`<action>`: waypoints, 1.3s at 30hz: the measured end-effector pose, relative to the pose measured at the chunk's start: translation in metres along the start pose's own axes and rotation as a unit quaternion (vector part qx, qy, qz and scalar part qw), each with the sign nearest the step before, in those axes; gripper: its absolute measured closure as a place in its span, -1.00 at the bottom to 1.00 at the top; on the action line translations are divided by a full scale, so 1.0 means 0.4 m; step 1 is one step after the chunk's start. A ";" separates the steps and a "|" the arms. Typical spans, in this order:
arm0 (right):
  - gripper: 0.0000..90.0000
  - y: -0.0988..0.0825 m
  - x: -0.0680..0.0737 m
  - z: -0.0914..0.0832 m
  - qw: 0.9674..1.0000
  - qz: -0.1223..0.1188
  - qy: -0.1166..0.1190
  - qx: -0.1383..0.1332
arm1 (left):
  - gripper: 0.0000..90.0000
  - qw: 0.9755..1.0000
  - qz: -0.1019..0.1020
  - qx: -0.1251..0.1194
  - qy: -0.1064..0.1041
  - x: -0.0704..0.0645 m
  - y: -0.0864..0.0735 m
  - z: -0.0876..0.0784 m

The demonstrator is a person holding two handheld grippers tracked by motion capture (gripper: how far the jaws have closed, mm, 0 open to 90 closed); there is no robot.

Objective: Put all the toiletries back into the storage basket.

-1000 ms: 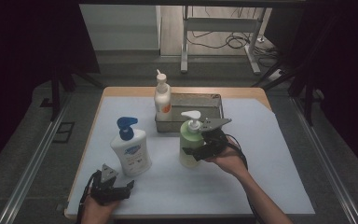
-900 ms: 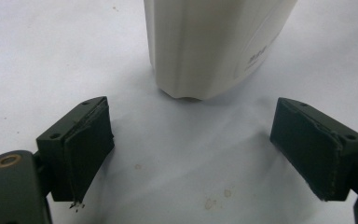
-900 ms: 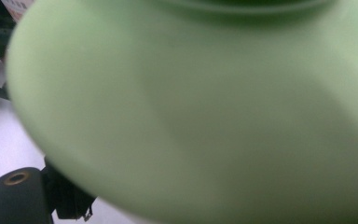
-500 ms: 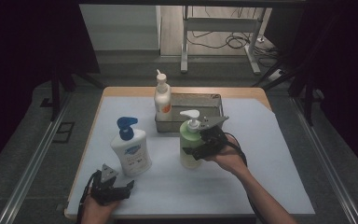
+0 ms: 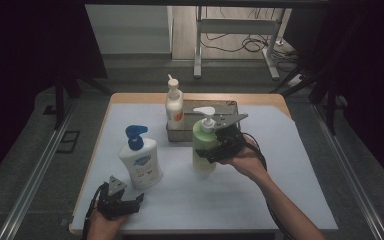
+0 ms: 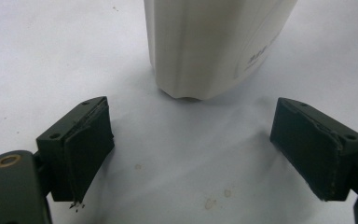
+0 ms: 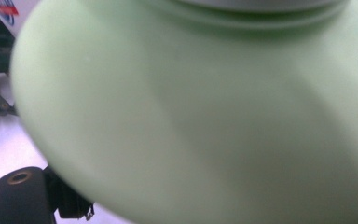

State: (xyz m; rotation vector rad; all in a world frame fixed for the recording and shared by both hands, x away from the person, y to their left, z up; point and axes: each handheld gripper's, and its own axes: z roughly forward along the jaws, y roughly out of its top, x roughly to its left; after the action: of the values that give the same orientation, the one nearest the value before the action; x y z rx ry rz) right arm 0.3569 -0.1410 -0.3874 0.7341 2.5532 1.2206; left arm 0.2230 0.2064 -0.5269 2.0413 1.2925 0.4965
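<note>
Green bottle [image 5: 203, 146] between right tool [image 5: 219, 148] jaws

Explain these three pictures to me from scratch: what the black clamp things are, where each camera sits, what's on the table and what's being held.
A person stands at a table and holds a hand tool with two black jaws in each hand. The wide picture comes from a fixed camera above, looking down on the table.

The other two pictures come from small cameras riding on the tools themselves. In the one from the left tongs, the jaws stand open on the white cover, just short of the white bottle with the blue pump. The one from the right tongs is so close that you see mostly the pale green pump bottle, which those tongs grip by its body.

Farther back, a third bottle, white with an orange label, stands in a grey metal tray.
</note>
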 end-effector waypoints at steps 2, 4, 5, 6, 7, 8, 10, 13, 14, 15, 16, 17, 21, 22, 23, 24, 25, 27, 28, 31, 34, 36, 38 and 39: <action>-0.72 0.018 -0.006 -0.008 1.000 0.002 -0.002 -0.002 | -0.72 1.000 0.000 0.000 0.000 0.000 0.000 0.000; -0.72 0.024 -0.008 -0.010 1.000 0.002 -0.003 -0.002 | -0.72 1.000 0.002 0.000 0.000 0.001 0.000 0.000; -0.72 0.031 -0.010 -0.011 1.000 0.000 -0.007 -0.003 | -0.72 1.000 0.002 0.000 0.000 0.001 0.000 0.000; -0.72 0.037 -0.012 -0.013 1.000 0.000 -0.009 -0.003 | -0.72 1.000 0.002 0.000 0.000 0.001 0.000 0.000; -0.72 0.044 -0.012 -0.015 1.000 -0.001 -0.011 -0.004 | -0.72 1.000 0.002 0.000 0.000 0.001 0.000 0.000; -0.72 0.050 -0.014 -0.017 1.000 -0.003 -0.013 -0.004 | -0.72 1.000 0.002 0.000 0.000 0.001 0.000 0.000; -0.72 0.069 -0.020 -0.020 1.000 -0.002 -0.016 -0.007 | -0.72 1.000 0.000 -0.001 0.000 0.000 0.000 0.001; -0.72 0.079 -0.025 -0.021 1.000 0.002 -0.021 -0.009 | -0.72 1.000 0.000 -0.001 0.000 0.000 0.000 0.001; -0.72 0.084 -0.028 -0.021 1.000 0.002 -0.023 -0.010 | -0.72 1.000 0.000 -0.001 0.000 0.000 0.000 0.001; -0.72 0.089 -0.031 -0.021 1.000 0.003 -0.025 -0.009 | -0.72 1.000 0.000 -0.001 0.000 0.000 0.000 0.001; -0.72 0.094 -0.034 -0.021 1.000 0.003 -0.028 -0.010 | -0.72 1.000 0.000 -0.001 0.000 0.001 0.000 0.000; -0.72 0.098 -0.037 -0.021 0.999 0.005 -0.030 -0.010 | -0.72 1.000 0.001 -0.001 0.000 0.001 0.000 0.000; -0.71 0.116 -0.052 -0.020 0.999 0.008 -0.039 -0.014 | -0.72 1.000 0.001 -0.001 0.000 0.001 0.000 0.000; -0.71 0.120 -0.056 -0.021 0.999 0.008 -0.041 -0.015 | -0.72 1.000 0.000 -0.001 0.000 0.001 0.000 0.000; -0.71 0.124 -0.060 -0.020 0.999 0.009 -0.043 -0.016 | -0.72 1.000 0.001 -0.001 0.000 0.001 0.000 0.000; -0.71 0.128 -0.063 -0.019 0.999 0.011 -0.046 -0.016 | -0.72 1.000 0.001 -0.001 0.000 0.001 0.000 0.000; -0.71 0.132 -0.067 -0.019 0.999 0.009 -0.048 -0.016 | -0.72 1.000 0.001 -0.001 0.000 0.001 0.000 0.000; -0.71 0.140 -0.073 -0.017 0.998 0.011 -0.053 -0.017 | -0.72 1.000 0.001 -0.001 0.000 0.001 0.000 0.000; -0.71 0.144 -0.076 -0.016 0.998 0.014 -0.055 -0.017 | -0.72 1.000 0.001 -0.001 0.000 0.001 0.000 0.001; -0.71 0.157 -0.086 -0.013 0.998 0.017 -0.060 -0.019 | -0.72 1.000 0.001 -0.001 0.000 0.001 0.000 0.000; -0.71 0.168 -0.095 -0.007 0.997 0.019 -0.067 -0.020 | -0.72 1.000 0.001 -0.001 0.000 0.001 0.001 0.001; -0.71 0.175 -0.102 -0.002 0.997 0.020 -0.071 -0.022 | -0.72 1.000 0.001 -0.001 0.000 0.001 0.001 0.000; -0.71 0.181 -0.110 0.003 0.997 0.023 -0.074 -0.024 | -0.72 1.000 0.001 -0.001 0.000 0.001 0.001 0.000; -0.71 0.184 -0.114 0.006 0.997 0.023 -0.075 -0.024 | -0.72 1.000 0.001 0.000 0.000 0.001 0.001 0.000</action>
State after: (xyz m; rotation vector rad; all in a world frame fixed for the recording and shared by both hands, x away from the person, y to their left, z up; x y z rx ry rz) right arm 0.4219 -0.1242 -0.3327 0.8453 2.3891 1.1888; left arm 0.2234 0.2067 -0.5269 2.0418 1.2903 0.4968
